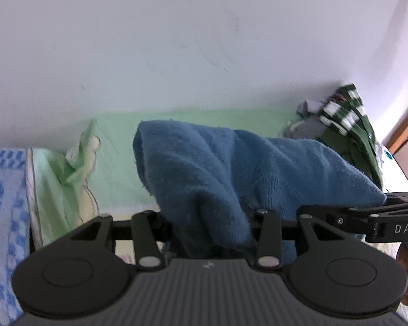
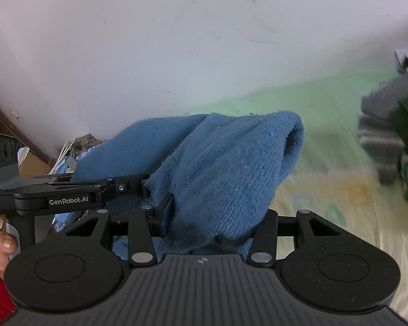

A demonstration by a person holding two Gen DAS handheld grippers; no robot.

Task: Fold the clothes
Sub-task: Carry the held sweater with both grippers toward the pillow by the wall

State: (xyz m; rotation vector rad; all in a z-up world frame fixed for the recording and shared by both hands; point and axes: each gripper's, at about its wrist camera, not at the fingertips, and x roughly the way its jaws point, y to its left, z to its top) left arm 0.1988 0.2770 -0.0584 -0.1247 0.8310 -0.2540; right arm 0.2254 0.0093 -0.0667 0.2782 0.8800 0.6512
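Observation:
A blue knitted garment (image 1: 204,168) hangs lifted above the bed, bunched between both grippers. My left gripper (image 1: 209,222) is shut on one edge of it; the cloth covers its fingertips. My right gripper (image 2: 204,217) is shut on the other edge of the blue garment (image 2: 225,168), which drapes over its fingers. In the left wrist view the right gripper (image 1: 367,212) grips the cloth at the right. In the right wrist view the left gripper (image 2: 127,187) grips it at the left.
A green bedsheet (image 1: 176,125) runs along a white wall (image 1: 176,40). A pile of dark green, white and grey clothes (image 1: 342,116) lies at the right. A blue patterned towel (image 1: 2,190) and a pale green cloth (image 1: 68,168) lie at the left.

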